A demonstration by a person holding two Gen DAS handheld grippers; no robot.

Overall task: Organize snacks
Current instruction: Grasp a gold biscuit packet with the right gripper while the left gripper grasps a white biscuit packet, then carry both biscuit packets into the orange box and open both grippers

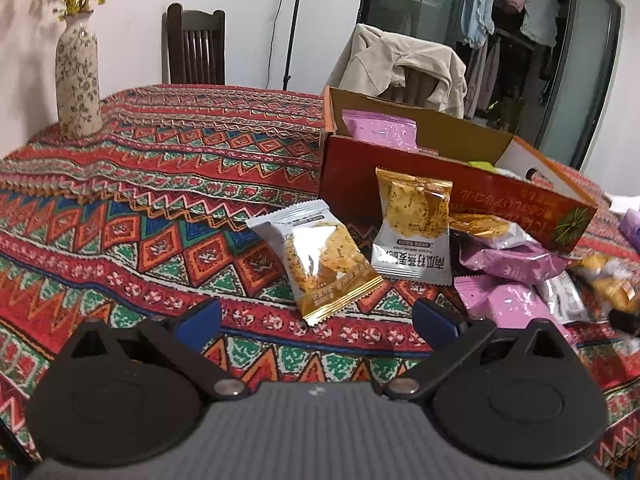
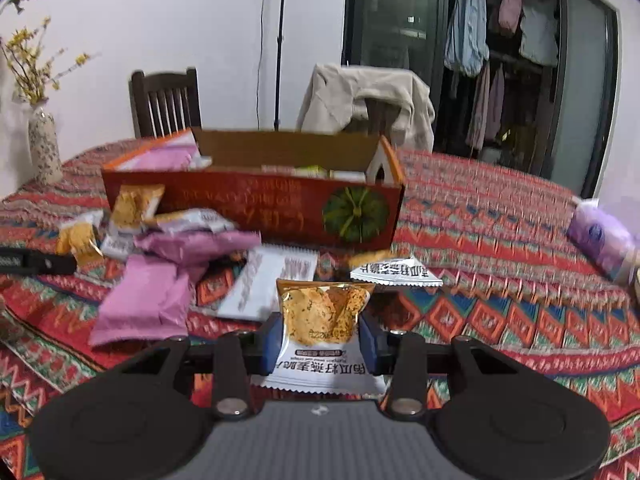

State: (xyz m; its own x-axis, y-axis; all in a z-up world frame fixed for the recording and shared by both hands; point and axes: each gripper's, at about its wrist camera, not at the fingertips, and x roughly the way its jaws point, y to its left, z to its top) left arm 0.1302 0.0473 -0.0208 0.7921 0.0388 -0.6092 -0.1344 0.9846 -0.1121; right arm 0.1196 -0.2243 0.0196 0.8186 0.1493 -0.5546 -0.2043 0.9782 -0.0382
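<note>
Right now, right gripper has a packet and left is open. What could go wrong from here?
1. The right gripper pinches the crisp packet across its middle; the soft film might slip or the crisps get crushed.
2. The red box has a tall front wall; a low carry could clip it.
3. The left gripper hangs open beside loose packets, including a gold-edged packet; a sweep may scatter them.

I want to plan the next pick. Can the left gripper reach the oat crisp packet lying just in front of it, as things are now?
Probably yes. The left gripper is open and holds nothing, and the oat crisp packet lies flat on the tablecloth straight ahead between its fingers, with nothing across the way.
</note>
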